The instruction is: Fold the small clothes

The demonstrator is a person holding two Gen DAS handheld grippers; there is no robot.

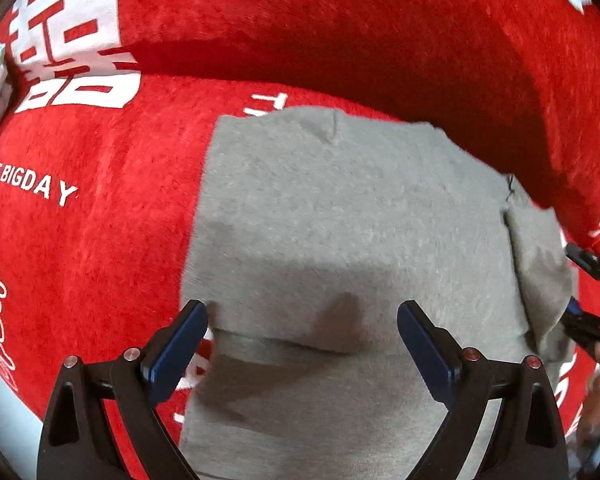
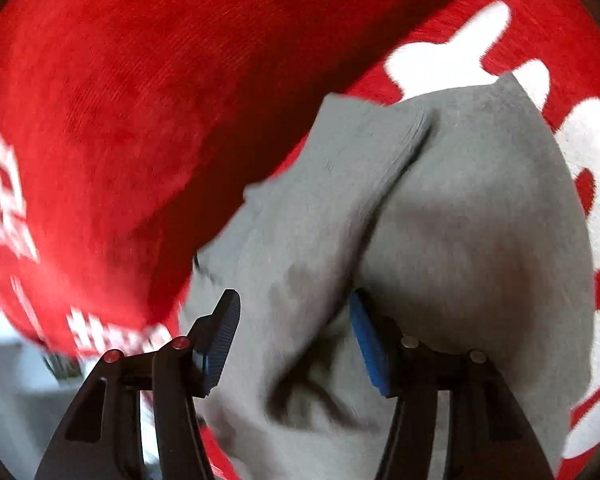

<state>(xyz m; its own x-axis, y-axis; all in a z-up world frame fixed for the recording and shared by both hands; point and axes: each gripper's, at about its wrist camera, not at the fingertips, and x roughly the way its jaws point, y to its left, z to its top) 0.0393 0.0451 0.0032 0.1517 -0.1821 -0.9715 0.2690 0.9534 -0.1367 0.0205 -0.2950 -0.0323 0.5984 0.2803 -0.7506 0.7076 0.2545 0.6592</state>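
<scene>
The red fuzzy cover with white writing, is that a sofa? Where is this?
Probably a home, maybe a sofa: the red plush cover wraps a seat and a raised back, with white "THE BIGDAY" lettering. A grey garment lies on it for folding.

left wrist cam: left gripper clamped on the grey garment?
No: the left gripper stands open above the grey garment, pads apart.

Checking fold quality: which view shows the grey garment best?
The left wrist view: the grey garment lies flat and sharp on the red blanket, its folded edges visible. The right wrist view shows it bunched, blurred and cropped.
</scene>
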